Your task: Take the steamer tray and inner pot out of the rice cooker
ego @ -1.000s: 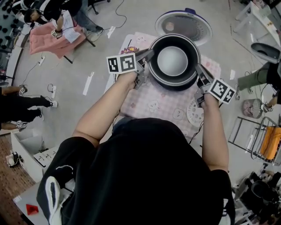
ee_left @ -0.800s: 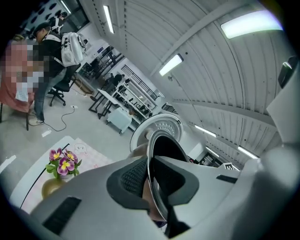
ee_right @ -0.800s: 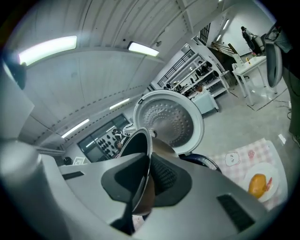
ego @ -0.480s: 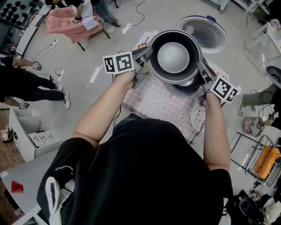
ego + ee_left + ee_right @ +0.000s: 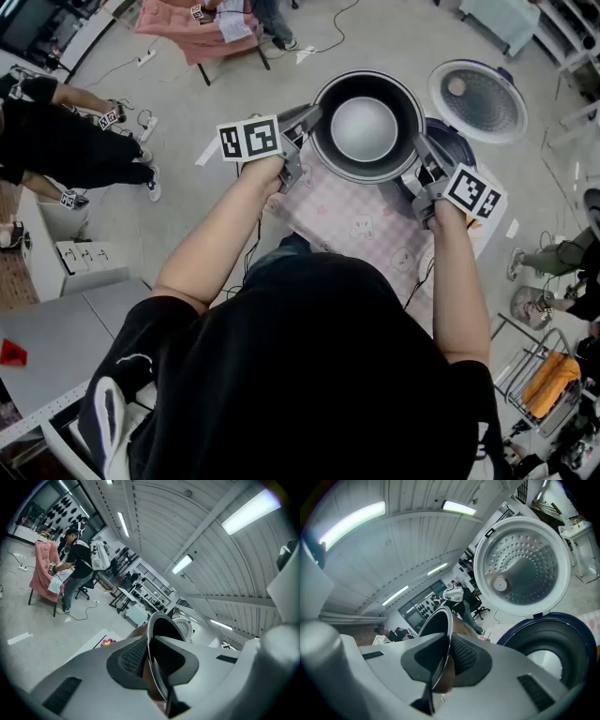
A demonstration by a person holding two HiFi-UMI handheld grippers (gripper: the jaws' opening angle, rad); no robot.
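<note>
The dark metal inner pot [image 5: 364, 127] hangs in the air, held level by its rim from both sides. My left gripper [image 5: 305, 120] is shut on the left rim, and in the left gripper view the thin rim [image 5: 154, 667] stands pinched between the pads of that gripper [image 5: 150, 656]. My right gripper [image 5: 422, 157] is shut on the right rim [image 5: 443, 644]. The dark blue rice cooker [image 5: 457, 148] stands just right of and below the pot, its bowl [image 5: 553, 644] bare. A white perforated steamer tray [image 5: 425, 265] lies on the table, partly hidden by my right forearm.
The cooker's lid [image 5: 478, 100] stands open behind it, its perforated inside [image 5: 520, 564] facing me. A pink checked cloth [image 5: 347, 220] covers the small table. People and a pink chair [image 5: 202, 23] are on the floor at far left; a wire rack [image 5: 539, 375] stands at right.
Both grippers have carried the inner pot up and to the left, off the rice cooker, whose dark blue body now shows to the pot's right. Both grips are unchanged.
</note>
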